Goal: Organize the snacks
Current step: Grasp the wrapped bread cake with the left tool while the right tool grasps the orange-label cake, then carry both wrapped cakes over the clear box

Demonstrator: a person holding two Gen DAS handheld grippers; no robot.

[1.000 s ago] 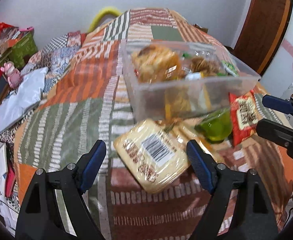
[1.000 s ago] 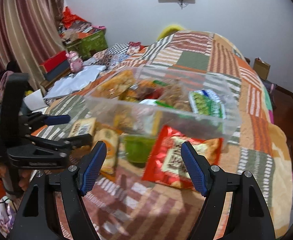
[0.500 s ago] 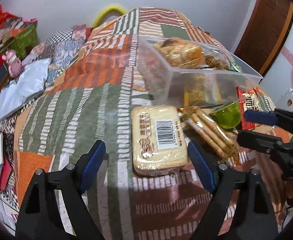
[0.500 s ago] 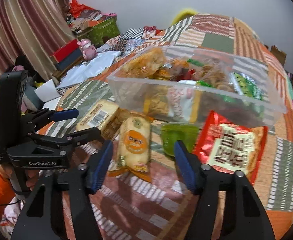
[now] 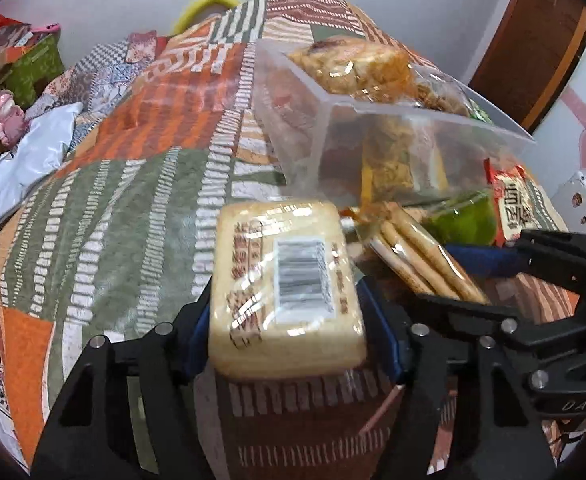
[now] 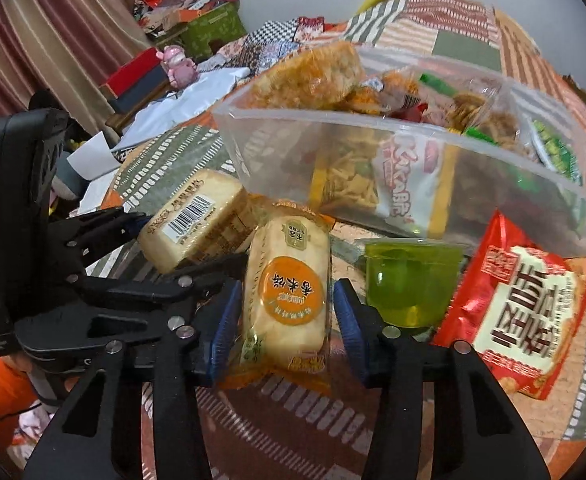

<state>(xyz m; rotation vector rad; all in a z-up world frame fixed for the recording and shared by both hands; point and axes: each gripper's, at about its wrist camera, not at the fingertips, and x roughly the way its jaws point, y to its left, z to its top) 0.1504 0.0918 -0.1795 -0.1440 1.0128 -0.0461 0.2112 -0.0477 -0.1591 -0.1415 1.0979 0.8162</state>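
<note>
A clear plastic bin [image 5: 433,128] [image 6: 505,184] holding several snack packs stands on the patchwork bed. My left gripper [image 5: 289,332] is shut on a pale barcode-labelled cracker pack [image 5: 289,280], which also shows in the right wrist view [image 6: 197,220]. My right gripper [image 6: 285,320] has its blue pads on both sides of a rice-cracker pack with an orange round label [image 6: 289,292]; small gaps show beside the pack. That pack appears in the left wrist view [image 5: 421,256].
A green jelly cup [image 6: 409,284] [image 5: 461,220] and a red snack bag [image 6: 521,300] [image 5: 513,204] lie beside the bin's front. A white sheet [image 5: 25,160], a pink toy [image 6: 179,66] and boxes sit at the bed's left.
Both grippers moved forward and narrowed. The left one closed on the barcode cracker pack. The right one came around the orange-label pack.
</note>
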